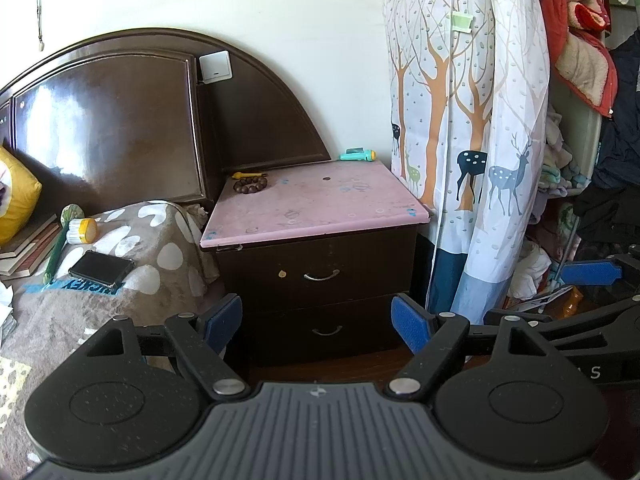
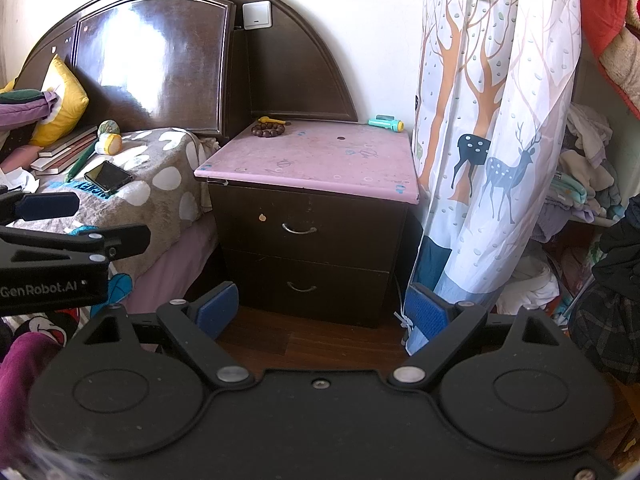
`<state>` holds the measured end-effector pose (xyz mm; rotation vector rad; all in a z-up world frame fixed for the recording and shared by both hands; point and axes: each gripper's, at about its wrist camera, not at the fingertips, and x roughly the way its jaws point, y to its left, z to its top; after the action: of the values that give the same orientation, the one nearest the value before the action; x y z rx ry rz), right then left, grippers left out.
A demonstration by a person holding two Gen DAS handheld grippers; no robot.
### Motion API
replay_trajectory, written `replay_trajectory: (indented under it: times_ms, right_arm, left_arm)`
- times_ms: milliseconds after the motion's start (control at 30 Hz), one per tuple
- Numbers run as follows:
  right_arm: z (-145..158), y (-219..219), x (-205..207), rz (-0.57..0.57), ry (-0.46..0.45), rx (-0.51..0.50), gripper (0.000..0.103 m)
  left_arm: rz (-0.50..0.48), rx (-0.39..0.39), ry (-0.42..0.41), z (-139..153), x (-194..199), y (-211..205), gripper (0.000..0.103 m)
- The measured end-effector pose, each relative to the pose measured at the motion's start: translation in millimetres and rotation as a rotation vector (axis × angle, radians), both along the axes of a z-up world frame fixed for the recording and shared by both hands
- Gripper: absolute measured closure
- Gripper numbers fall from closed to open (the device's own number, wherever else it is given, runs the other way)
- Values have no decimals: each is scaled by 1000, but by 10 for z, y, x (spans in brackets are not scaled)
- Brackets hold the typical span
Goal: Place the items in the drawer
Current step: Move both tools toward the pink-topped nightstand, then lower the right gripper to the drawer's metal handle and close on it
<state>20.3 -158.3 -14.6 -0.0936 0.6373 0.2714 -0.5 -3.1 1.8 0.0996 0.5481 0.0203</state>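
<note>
Hovering level in front of dark nightstand [image 1: 316,264], left gripper [image 1: 316,320] aimed forward at the two drawer fronts; jaws spread wide, holding nothing. Right gripper [image 2: 324,312] alongside at similar height, also aimed at nightstand, jaws spread wide and empty; tip of it visible at right edge of left wrist view, and left gripper body visible at left edge of right wrist view.

Upper drawer [image 1: 320,268] and lower drawer [image 1: 326,328] both closed, each with a curved metal handle at centre front.

On pink tabletop [image 1: 320,204], all at the rear:
- wooden bead bracelet [image 1: 250,185] lying flat as a ring at back left corner, near the headboard [image 1: 108,120].
- yellow tool [image 1: 249,175] just behind bracelet, long axis running left–right; contact with bracelet cannot be told.
- teal flashlight [image 1: 358,155] at back right edge against wall, lying on its side, long axis left–right, yellow end pointing right toward deer-print curtain [image 1: 468,120].

All three items well above and beyond both sets of jaws, none between the fingers; in both views gap between the fingers frames lower drawer and wooden floor [image 2: 304,340].

On bed [image 1: 120,248] left of nightstand: dark phone [image 1: 100,269] lying flat on spotted blanket, yellow-capped container [image 1: 82,231] on its side, green stick beside it.
</note>
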Motion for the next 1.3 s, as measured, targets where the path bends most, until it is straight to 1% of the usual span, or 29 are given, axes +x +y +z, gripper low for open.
replay_trajectory:
  times_ms: [167,567,700,933,1033,1133,1200,1267,1300]
  right_arm:
    - [-10,-8,4,4,-1,-1,11]
    - [-52,40,101,20,15,-13,11]
    - [-69,28,157,37,17,23,11]
    - [-184,19,362,9,28,75,7]
    - [-252,41,494,1,40,69,6]
    - [-345,105,646,37,63,38,6]
    - [-394,120,747,49,81,47,6]
    - [-428,138,851,51,94,55,6]
    - [-444,161,897,54,94,43,6]
  left_arm:
    - [3,-1,1,16,-11,4,21]
    - [6,-11,3,-24,114,61,21]
    - [11,-27,5,-51,167,78,21]
    - [7,-108,40,-147,377,249,21]
    - [11,-105,47,-189,517,292,21]
    - [4,-116,50,-250,640,299,21]
    - [-9,-122,59,-288,756,325,18]
    - [-20,-130,69,-328,869,356,17]
    - [-24,-134,73,-349,924,373,17]
